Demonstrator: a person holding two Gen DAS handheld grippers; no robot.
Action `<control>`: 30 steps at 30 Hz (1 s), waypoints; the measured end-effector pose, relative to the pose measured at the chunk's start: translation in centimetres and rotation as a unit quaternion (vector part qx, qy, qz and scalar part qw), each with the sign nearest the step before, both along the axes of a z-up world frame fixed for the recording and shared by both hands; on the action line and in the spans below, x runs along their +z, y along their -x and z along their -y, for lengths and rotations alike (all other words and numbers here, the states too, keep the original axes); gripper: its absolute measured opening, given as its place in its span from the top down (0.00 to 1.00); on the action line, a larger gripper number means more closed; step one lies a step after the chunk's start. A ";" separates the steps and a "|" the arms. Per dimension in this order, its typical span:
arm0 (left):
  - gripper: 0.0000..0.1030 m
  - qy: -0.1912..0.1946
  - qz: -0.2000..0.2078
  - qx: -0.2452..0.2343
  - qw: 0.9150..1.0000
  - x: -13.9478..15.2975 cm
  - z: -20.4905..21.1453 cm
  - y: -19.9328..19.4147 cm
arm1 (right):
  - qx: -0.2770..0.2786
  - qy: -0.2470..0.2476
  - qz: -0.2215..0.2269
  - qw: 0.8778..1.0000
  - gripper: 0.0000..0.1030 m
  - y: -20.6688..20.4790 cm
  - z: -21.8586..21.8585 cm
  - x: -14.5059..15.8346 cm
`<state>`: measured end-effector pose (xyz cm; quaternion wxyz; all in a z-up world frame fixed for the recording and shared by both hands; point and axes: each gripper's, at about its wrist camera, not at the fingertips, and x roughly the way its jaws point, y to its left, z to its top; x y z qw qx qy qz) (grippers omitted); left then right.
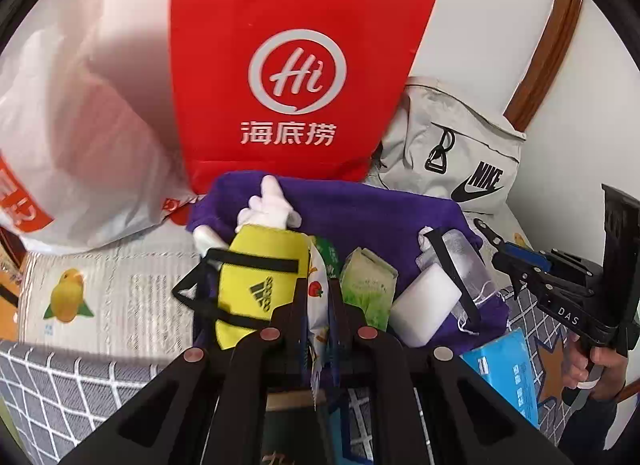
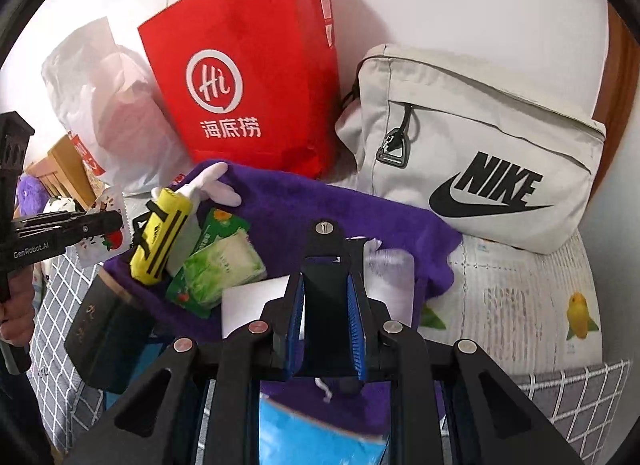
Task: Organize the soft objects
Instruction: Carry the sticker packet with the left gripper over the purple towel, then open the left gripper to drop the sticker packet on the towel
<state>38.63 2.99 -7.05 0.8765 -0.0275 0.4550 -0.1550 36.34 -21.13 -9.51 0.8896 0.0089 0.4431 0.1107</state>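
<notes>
A purple towel [image 1: 360, 209] lies on the bed with several items on it: a yellow pouch [image 1: 256, 277] with a white plush hand [image 1: 268, 205] sticking out, green tissue packs [image 1: 368, 285], a white block [image 1: 424, 305] and a clear pouch [image 1: 460, 257]. My left gripper [image 1: 320, 297] is shut on a white snack packet [image 1: 318, 285] with a strawberry print, held just over the towel's near edge. In the right wrist view my right gripper [image 2: 326, 285] is shut on a flat black piece [image 2: 324, 265] with a screw at its tip, above the towel [image 2: 300, 201].
A red paper bag [image 1: 288, 65], a white plastic bag [image 1: 80, 125] and a grey Nike bag [image 2: 480, 153] stand against the wall behind the towel. A blue box [image 1: 508, 369] and a dark box [image 2: 104, 325] sit near the towel's front. A grey checked blanket [image 1: 60, 385] covers the bed's edge.
</notes>
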 end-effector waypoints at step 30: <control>0.89 -0.020 -0.039 -0.041 0.998 -3.6 5.1 -4.4 | 0.044 -0.017 -0.078 0.996 0.78 -5.2 -1.3 -5.0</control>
